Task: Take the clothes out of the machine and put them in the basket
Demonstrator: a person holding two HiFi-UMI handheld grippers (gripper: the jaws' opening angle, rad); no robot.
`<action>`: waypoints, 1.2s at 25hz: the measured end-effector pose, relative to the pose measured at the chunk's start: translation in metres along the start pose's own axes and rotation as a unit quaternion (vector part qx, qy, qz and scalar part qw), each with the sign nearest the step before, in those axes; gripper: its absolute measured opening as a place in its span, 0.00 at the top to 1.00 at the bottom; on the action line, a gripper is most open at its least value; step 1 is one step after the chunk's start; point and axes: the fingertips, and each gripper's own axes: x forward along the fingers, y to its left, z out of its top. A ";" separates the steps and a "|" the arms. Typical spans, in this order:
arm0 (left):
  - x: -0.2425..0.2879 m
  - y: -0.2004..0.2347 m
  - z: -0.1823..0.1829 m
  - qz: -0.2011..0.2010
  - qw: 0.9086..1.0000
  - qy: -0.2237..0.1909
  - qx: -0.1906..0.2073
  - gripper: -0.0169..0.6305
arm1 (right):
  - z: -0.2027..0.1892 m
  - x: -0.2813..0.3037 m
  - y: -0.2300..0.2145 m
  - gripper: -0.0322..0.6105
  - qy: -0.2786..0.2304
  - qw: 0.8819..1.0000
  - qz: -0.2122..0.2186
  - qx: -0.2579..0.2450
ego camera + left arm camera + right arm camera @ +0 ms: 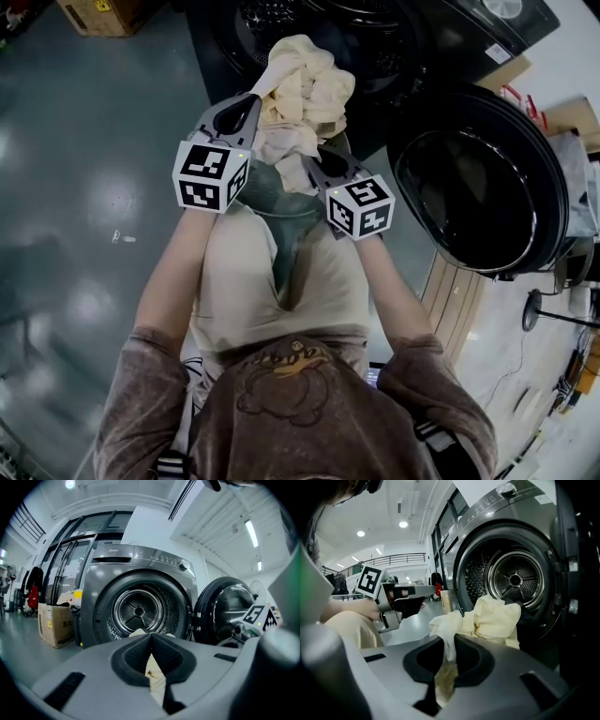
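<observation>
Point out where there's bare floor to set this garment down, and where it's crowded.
Free: the grey floor at the person's left, bordered by the cardboard box and the machine. Crowded: the right side, with the open door and a wooden board. The cream garment fills the space before the drum.

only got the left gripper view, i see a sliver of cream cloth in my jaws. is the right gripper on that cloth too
observer: Yes. The right gripper view shows the right gripper with its jaws shut on a fold of the same cream garment.
operator: how much cloth is there
observer: A big bunched bundle. In the head view it piles up between the left gripper and the right one.
operator: is it clear of the drum
observer: In the right gripper view it sits right at the mouth of the drum. Whether it is fully out I cannot tell.
</observation>
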 end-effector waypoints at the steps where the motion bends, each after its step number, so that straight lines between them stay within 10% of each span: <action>1: -0.001 0.000 0.000 0.002 1.000 0.000 0.000 0.96 | -0.004 -0.002 0.003 0.90 0.001 1.000 0.002 0.001; 18: -0.005 -0.003 0.002 0.001 1.000 0.000 0.006 0.96 | 0.020 -0.003 -0.025 0.46 -0.056 0.997 -0.033 0.032; 30: 0.000 -0.014 0.001 -0.038 0.999 -0.003 0.009 0.96 | 0.058 0.047 -0.091 0.40 -0.061 0.995 -0.073 0.034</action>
